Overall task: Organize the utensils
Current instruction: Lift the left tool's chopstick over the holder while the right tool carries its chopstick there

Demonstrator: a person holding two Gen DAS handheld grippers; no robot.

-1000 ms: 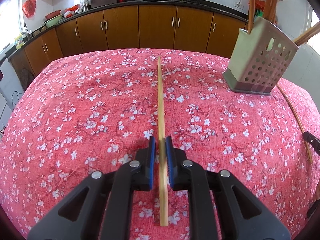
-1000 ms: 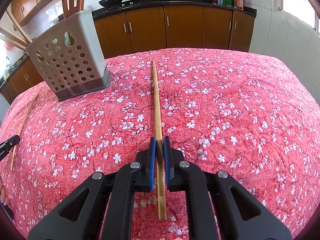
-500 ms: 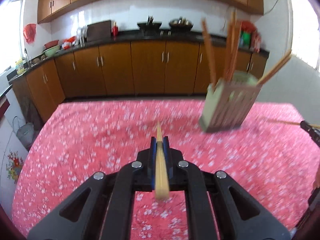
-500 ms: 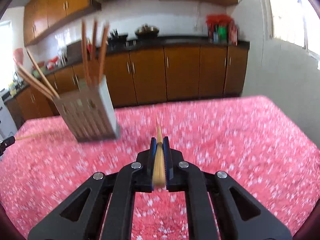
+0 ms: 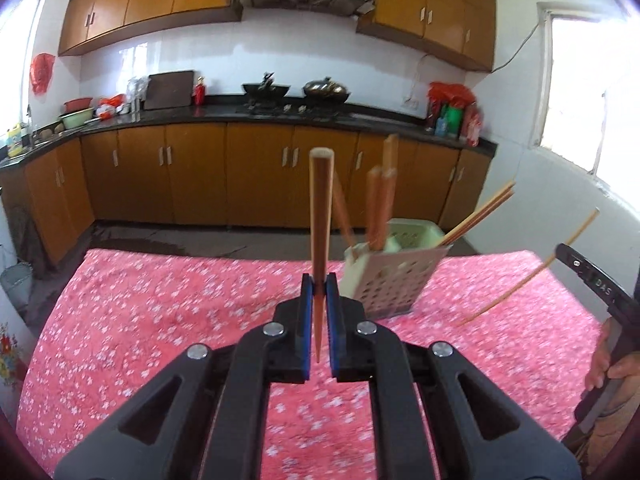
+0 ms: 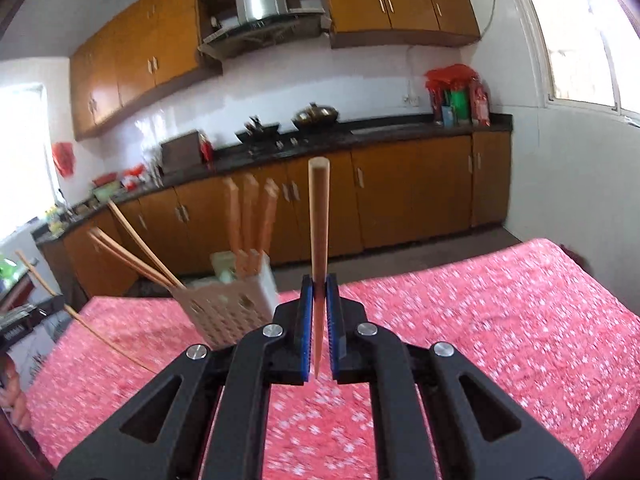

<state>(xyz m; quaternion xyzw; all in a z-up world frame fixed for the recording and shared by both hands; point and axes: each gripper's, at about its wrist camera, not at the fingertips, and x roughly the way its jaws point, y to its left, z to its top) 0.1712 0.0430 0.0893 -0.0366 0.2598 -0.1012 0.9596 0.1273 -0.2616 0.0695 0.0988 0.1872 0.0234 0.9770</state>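
My left gripper is shut on a wooden chopstick that stands upright above the table. My right gripper is shut on another wooden chopstick, also upright. A perforated beige utensil holder with several chopsticks in it stands on the table, ahead and to the right in the left wrist view, and ahead to the left in the right wrist view. The right gripper's chopstick shows at the right of the left wrist view. The left one shows at the left of the right wrist view.
A table with a red floral cloth lies under both grippers and also shows in the right wrist view. Brown kitchen cabinets and a counter with woks run behind it. A hand holds the other gripper at right.
Both grippers have lifted their chopsticks off the cloth and tilted them from lying flat to upright. Both views have swung up from the table toward the kitchen wall.
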